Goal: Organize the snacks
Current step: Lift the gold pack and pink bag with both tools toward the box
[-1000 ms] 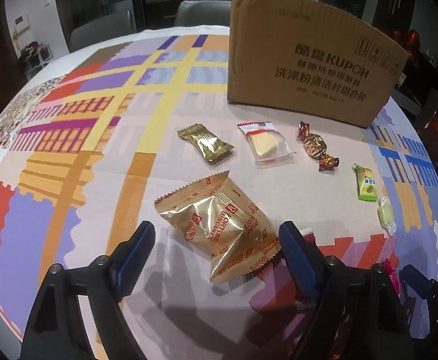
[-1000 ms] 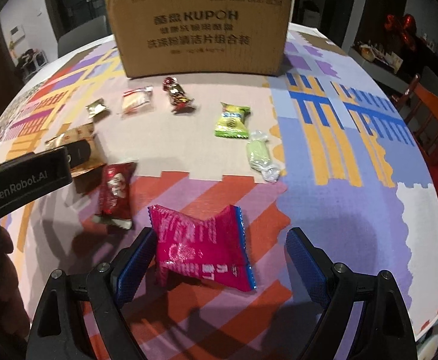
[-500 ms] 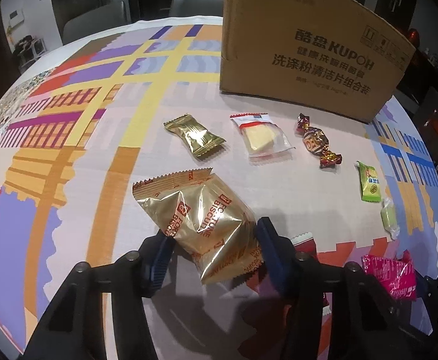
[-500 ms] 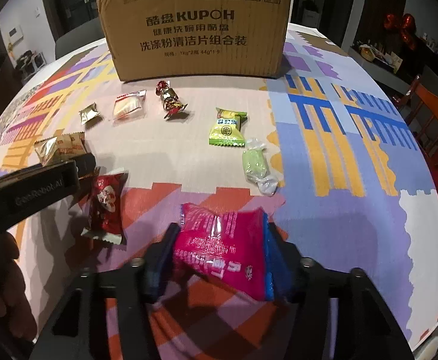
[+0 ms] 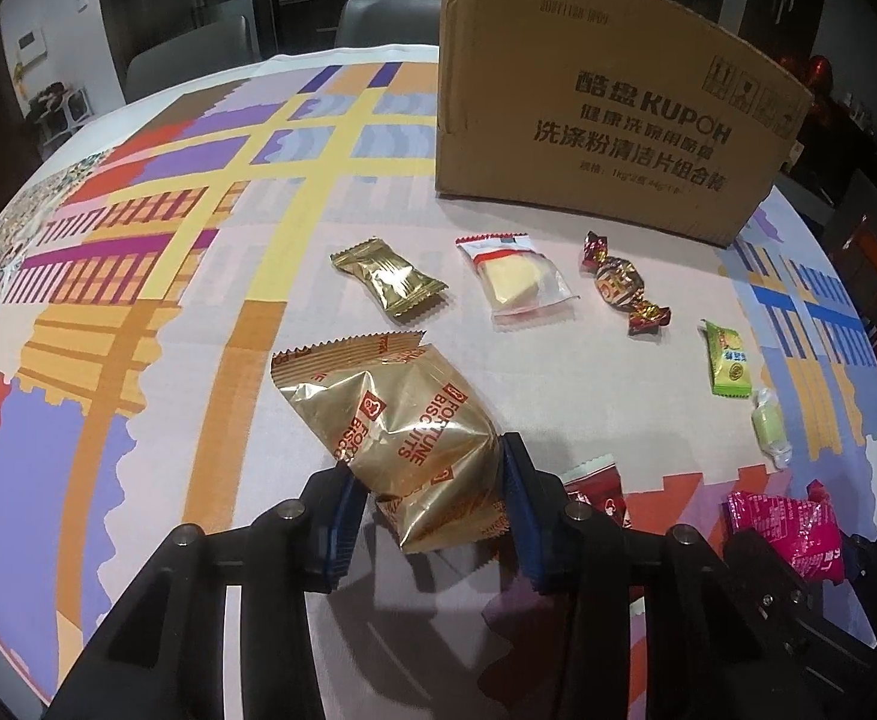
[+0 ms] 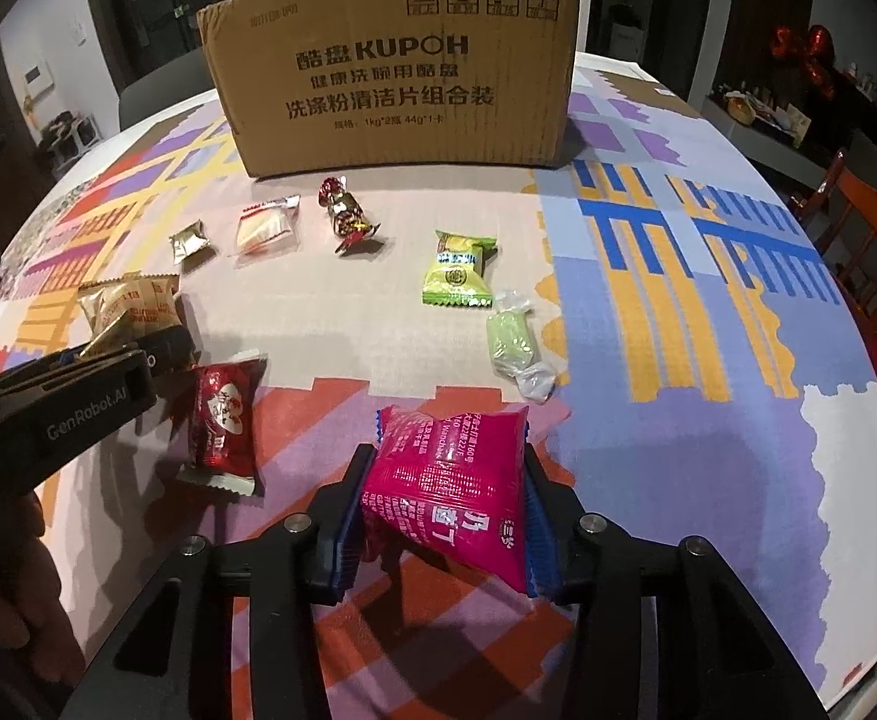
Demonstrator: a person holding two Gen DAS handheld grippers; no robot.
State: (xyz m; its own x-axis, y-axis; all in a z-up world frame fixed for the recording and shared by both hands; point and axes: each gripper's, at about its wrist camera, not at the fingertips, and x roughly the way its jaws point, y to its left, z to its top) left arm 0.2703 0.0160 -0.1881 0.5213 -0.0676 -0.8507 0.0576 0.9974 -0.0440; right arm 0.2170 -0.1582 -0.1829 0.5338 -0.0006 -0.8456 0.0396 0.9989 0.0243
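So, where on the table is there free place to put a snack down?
Free: the striped cloth left of the small gold packet, and the blue-patterned cloth right of the green packet. Crowded: the row of sweets before the cardboard box, and near the red packet.

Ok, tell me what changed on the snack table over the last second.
Both grippers have just been closing. The left gripper now pinches the gold fortune biscuit packet, and the right gripper pinches the pink packet; both lay loose between open jaws before. The cardboard box, the red packet and the other small sweets stayed put.
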